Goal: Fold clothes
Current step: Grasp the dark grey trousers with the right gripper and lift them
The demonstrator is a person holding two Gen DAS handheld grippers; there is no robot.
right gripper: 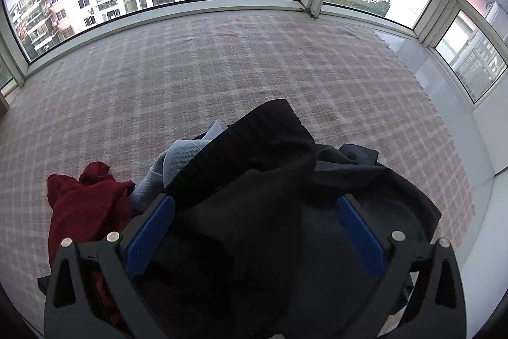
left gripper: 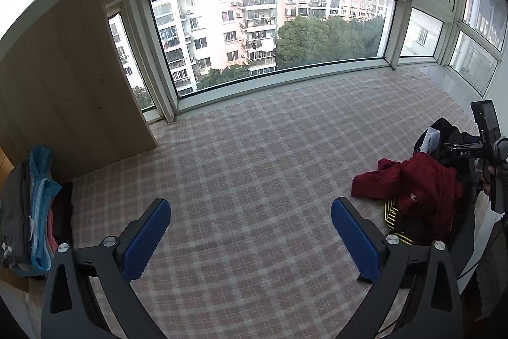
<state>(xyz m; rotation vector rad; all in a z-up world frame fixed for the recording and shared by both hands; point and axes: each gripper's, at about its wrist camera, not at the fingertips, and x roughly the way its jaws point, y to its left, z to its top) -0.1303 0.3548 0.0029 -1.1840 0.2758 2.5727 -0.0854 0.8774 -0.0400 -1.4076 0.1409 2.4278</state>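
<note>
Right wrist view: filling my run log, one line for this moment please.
phase: reach | right gripper: open over black garment | left gripper: open, empty | red garment: unfolded in pile

The left gripper (left gripper: pixel 250 235) is being held with its jaws spread wide, nothing lying between the blue pads (left gripper: pixel 144 243). The right gripper (right gripper: pixel 255 239) is likewise being held wide open, its fingers (right gripper: pixel 149 239) being pointed forward and downward, gripping nothing.
</note>
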